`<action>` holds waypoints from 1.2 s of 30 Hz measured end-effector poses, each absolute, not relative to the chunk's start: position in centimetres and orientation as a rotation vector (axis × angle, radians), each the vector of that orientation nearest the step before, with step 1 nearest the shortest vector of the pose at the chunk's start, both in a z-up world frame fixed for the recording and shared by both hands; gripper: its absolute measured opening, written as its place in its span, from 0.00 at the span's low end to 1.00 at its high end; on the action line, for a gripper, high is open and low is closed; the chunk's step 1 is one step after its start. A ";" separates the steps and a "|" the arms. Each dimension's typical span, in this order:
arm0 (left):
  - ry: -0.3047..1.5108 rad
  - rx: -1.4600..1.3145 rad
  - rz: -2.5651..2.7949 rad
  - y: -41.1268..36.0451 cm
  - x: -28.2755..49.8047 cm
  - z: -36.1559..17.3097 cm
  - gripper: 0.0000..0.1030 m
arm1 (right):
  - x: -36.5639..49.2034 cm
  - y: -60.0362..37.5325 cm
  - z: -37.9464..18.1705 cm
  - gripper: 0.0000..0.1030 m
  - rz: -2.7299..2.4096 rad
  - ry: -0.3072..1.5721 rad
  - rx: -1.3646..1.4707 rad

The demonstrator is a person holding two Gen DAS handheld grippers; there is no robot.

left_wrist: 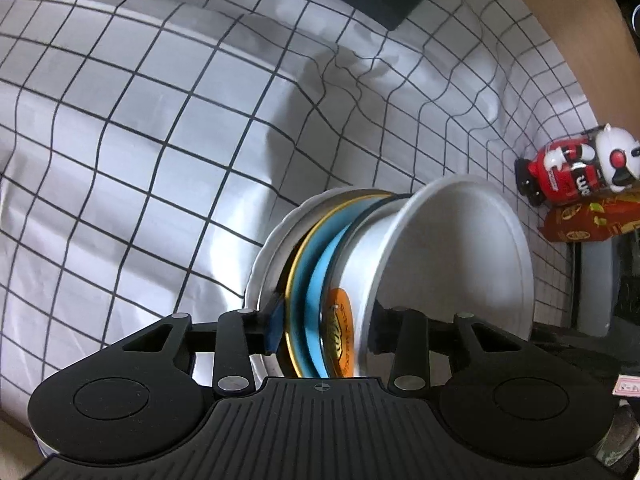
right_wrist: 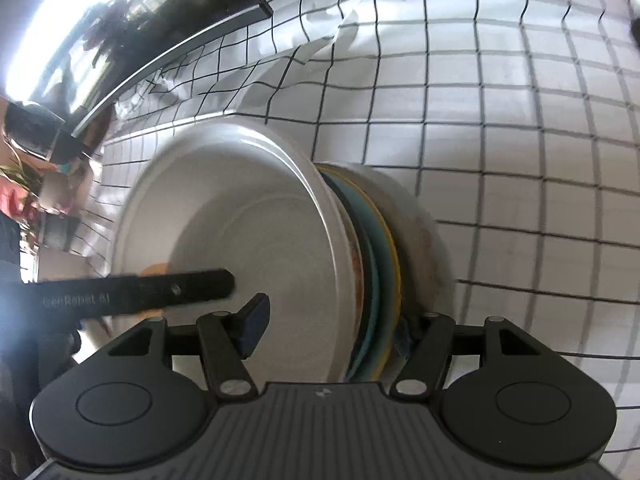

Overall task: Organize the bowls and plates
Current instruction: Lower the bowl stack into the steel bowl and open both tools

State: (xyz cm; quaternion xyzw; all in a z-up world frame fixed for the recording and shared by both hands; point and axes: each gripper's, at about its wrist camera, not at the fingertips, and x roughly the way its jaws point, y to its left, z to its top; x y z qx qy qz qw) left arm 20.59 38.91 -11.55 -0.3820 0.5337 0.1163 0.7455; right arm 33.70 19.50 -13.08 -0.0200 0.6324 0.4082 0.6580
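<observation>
A stack of dishes lies on the checked cloth: a white scalloped plate [left_wrist: 272, 248] [right_wrist: 424, 232] at the bottom, a blue gold-rimmed plate [left_wrist: 316, 264] [right_wrist: 374, 264], a thin dark plate [left_wrist: 348, 232] and a white bowl [left_wrist: 452, 248] [right_wrist: 248, 208] on top. My left gripper [left_wrist: 328, 330] straddles the stack's edge. Its blue pad sits under the gold rim and its other finger is inside the bowl. From the opposite side, my right gripper [right_wrist: 330, 330] clamps the same way, one pad in the bowl and one behind the gold-rimmed plate. The left gripper's finger [right_wrist: 160, 292] shows inside the bowl.
A white cloth with a black grid [left_wrist: 140, 140] covers the table. A red and white toy figure [left_wrist: 576, 172] and a red packet [left_wrist: 588, 224] sit at the right. A dark glossy slab [right_wrist: 160, 20] lies at the far edge.
</observation>
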 end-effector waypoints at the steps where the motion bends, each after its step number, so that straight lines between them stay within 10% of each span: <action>1: 1.167 -0.841 0.257 38.9 20.6 -11.6 0.40 | 33.7 19.3 -12.9 0.61 0.933 1.430 -0.047; 25: 1.015 -0.782 0.321 37.6 19.3 -6.0 0.27 | 32.8 16.7 -8.2 0.61 0.978 1.162 -0.113; 36: 1.005 -0.765 0.288 36.4 19.9 -5.4 0.29 | 33.2 17.1 -9.7 0.40 1.006 1.196 -0.116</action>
